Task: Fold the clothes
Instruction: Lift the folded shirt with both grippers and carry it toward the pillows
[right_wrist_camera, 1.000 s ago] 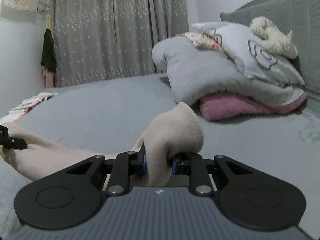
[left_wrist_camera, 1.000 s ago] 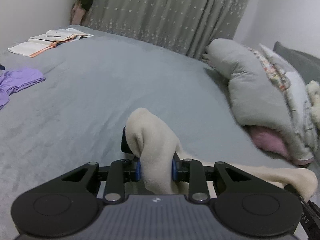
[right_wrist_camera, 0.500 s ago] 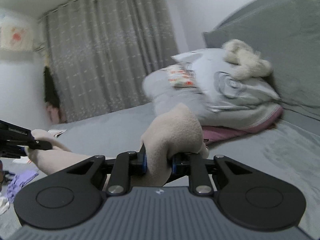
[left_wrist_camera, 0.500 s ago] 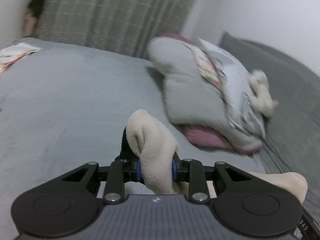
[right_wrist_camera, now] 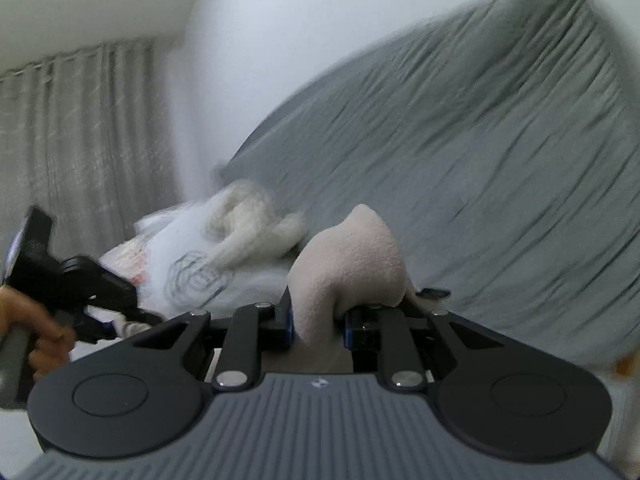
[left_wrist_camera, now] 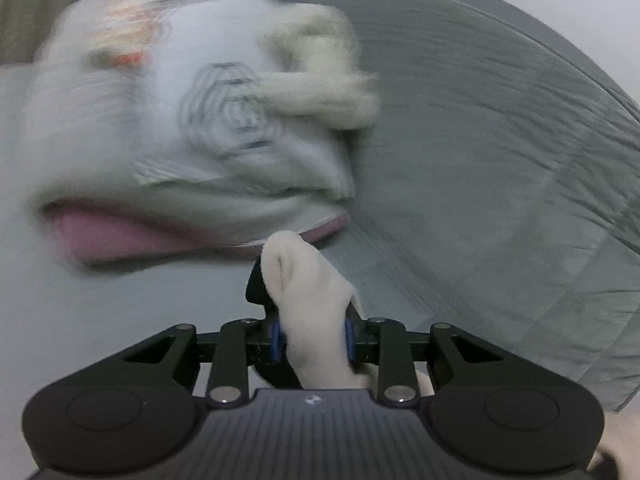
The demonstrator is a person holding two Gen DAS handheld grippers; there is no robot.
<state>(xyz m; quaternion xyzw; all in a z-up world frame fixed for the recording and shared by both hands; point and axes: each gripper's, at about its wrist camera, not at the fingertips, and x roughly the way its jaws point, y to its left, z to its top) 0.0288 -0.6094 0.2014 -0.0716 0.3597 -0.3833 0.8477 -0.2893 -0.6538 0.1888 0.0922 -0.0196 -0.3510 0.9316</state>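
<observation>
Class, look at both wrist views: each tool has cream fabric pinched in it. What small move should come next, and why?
Probably lower both tools toward the grey bed cover and lay the cream garment flat. The left tool and right tool each clamp a bunched fold, both lifted clear of the cover, so no crease can be set yet.

Left wrist view: the pillow pile (left_wrist_camera: 160, 128) at far left is heavily smeared; its printed spiral and an orange patch cannot be read. The fluffy cream item (left_wrist_camera: 320, 80) on top is too blurred to identify. The cream fleece garment (left_wrist_camera: 312, 312) passes behind the left gripper (left_wrist_camera: 312, 338) housing; its remainder is hidden.

Right wrist view: the same garment drops out of sight below the right gripper (right_wrist_camera: 319, 326). At the left edge, a hand (right_wrist_camera: 36, 336) is cut off. The headboard (right_wrist_camera: 460, 168) edge is streaked.
</observation>
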